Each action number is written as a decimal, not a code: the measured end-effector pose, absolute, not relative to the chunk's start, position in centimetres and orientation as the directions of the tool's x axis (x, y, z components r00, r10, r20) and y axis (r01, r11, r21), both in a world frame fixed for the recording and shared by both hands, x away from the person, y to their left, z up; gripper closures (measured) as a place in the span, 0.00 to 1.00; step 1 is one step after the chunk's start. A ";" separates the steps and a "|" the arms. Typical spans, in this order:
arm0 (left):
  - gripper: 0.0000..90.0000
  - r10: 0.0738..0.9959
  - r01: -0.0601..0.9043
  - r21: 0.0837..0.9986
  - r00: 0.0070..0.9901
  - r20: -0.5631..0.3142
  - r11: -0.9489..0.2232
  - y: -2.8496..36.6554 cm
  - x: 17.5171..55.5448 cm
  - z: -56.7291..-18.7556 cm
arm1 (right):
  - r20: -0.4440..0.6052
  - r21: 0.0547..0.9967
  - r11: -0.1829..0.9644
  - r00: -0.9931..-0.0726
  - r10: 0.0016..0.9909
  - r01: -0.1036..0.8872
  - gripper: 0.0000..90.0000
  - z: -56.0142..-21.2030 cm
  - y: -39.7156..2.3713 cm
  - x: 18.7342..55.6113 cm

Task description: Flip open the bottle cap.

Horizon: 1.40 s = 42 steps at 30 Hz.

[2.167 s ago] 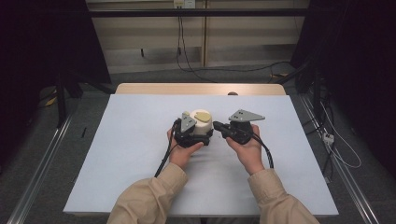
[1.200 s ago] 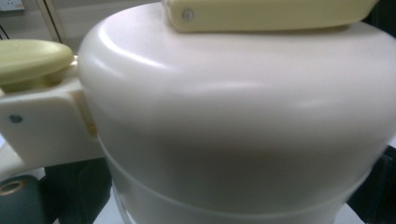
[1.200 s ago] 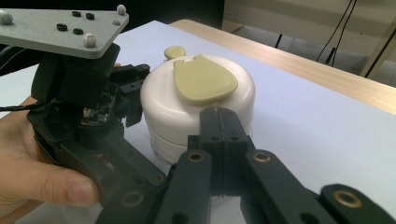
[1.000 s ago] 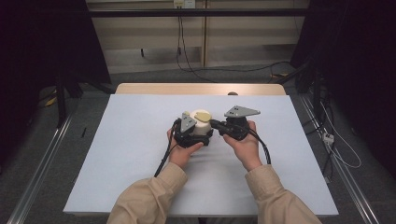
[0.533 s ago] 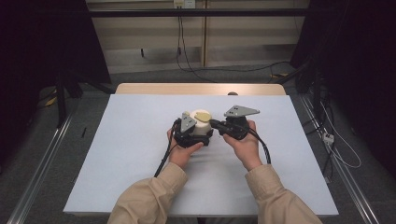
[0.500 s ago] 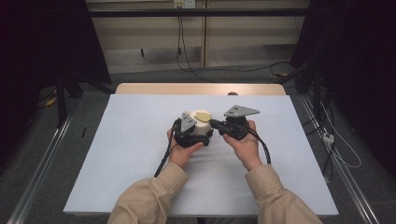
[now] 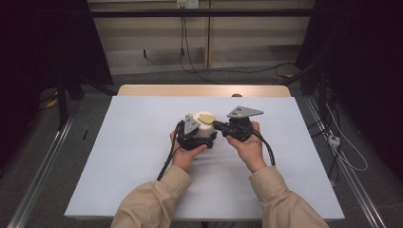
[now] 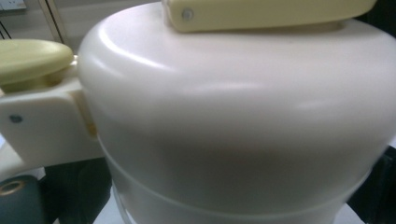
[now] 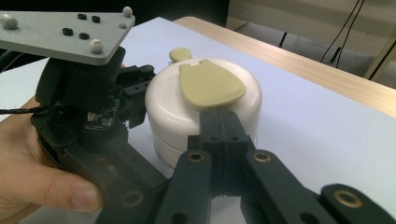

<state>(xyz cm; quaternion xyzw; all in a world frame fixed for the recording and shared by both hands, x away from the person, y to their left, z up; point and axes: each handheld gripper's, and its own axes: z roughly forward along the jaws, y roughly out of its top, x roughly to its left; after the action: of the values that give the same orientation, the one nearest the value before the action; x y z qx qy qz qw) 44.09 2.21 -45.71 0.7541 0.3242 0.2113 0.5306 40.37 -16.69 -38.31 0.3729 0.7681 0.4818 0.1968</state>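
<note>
1. We see the pot (image 7: 205, 127), a squat cream container, standing upright near the middle of the tabletop (image 7: 119, 142), between our two hands.
2. Its axis runs vertically; the yellow lid flap (image 9: 211, 84) lies flat on top, with its narrow end toward the right claw and a small yellow knob (image 9: 179, 54) at the far side.
3. The left claw (image 7: 192, 135) hugs the pot's side; the left gripper view looks straight onto the pot's wall, so we cannot tell how its jaws stand.
4. The right claw (image 9: 219, 126) is pressed together, with its tip at the flap's narrow end, touching or just under it.
5. We judge the work to be early: the pot is braced and the flap is still down. Lifting the flap is left.
</note>
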 end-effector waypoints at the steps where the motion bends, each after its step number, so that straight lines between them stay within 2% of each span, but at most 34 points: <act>1: 0.06 0.713 0.264 0.937 0.701 -0.025 -0.227 2.2 44.1 -45.7 | 0.057 0.887 0.257 -0.644 0.763 0.383 1.00 -38.3 -16.7 40.4; 42: 0.06 0.713 0.265 0.938 0.701 -0.028 -0.223 2.2 44.1 -45.7 | 0.060 0.894 0.246 -0.643 0.763 0.375 1.00 -37.5 -16.1 40.8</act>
<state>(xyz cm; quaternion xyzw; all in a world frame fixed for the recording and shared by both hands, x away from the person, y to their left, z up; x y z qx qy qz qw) 44.10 2.20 -45.71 0.7533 0.3247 0.2104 0.5318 40.79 -16.10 -37.53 0.3726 0.7639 0.4880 0.1988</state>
